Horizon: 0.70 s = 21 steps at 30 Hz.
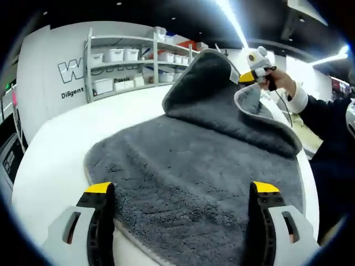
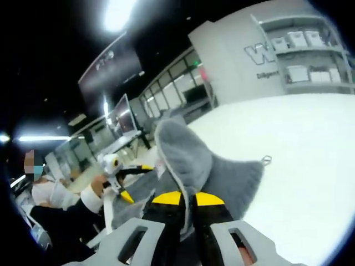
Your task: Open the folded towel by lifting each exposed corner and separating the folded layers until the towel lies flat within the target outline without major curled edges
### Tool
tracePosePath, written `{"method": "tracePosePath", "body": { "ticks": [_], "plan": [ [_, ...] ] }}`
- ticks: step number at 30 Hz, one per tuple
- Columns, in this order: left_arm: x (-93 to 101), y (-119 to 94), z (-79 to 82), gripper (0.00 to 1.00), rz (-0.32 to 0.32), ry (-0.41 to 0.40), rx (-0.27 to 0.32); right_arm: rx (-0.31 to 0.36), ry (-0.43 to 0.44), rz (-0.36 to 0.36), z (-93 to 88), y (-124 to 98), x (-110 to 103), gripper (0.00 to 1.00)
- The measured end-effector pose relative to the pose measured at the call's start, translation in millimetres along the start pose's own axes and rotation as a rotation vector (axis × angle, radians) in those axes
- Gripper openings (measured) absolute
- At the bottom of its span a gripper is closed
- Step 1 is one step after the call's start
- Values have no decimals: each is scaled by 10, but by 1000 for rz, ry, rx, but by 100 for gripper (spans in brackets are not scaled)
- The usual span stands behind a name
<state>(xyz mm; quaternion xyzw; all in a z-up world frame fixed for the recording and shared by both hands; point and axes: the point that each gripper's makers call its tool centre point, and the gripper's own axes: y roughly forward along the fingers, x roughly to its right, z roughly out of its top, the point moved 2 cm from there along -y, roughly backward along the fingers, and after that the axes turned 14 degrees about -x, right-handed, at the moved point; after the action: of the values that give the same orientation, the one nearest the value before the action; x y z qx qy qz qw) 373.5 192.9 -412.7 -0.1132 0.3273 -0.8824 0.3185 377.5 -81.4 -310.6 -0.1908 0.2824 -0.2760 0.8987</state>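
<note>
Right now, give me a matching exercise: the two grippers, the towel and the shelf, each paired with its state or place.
Things:
1. left gripper
2. right gripper
3. grey towel
4. shelf of white bins

States:
A. standing by the far wall
B. jaws wide apart over the towel
C. pinched shut on a lifted towel corner
D. partly flat on the white table, one corner raised

Pairs: 1-B, 2-C, 3-D, 4-A

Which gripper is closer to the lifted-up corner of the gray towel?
Right. The right gripper is shut on the gray towel at its raised corner. The left gripper is open over the near edge, far from that corner.
</note>
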Motion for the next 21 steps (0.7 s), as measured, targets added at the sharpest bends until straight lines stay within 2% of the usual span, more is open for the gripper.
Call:
{"method": "tracePosePath", "body": {
  "ticks": [3,6,21],
  "plan": [
    [4,-1,-3,100,-2,0,0,3,8,0,-3,-29,6,2],
    [7,-4,-5,100,-4,1,2,4,11,-5,50,69,-88,2],
    [-29,-7,-4,100,-10,6,14,9,27,-28,42,-3,-85,2]
  ]
}}
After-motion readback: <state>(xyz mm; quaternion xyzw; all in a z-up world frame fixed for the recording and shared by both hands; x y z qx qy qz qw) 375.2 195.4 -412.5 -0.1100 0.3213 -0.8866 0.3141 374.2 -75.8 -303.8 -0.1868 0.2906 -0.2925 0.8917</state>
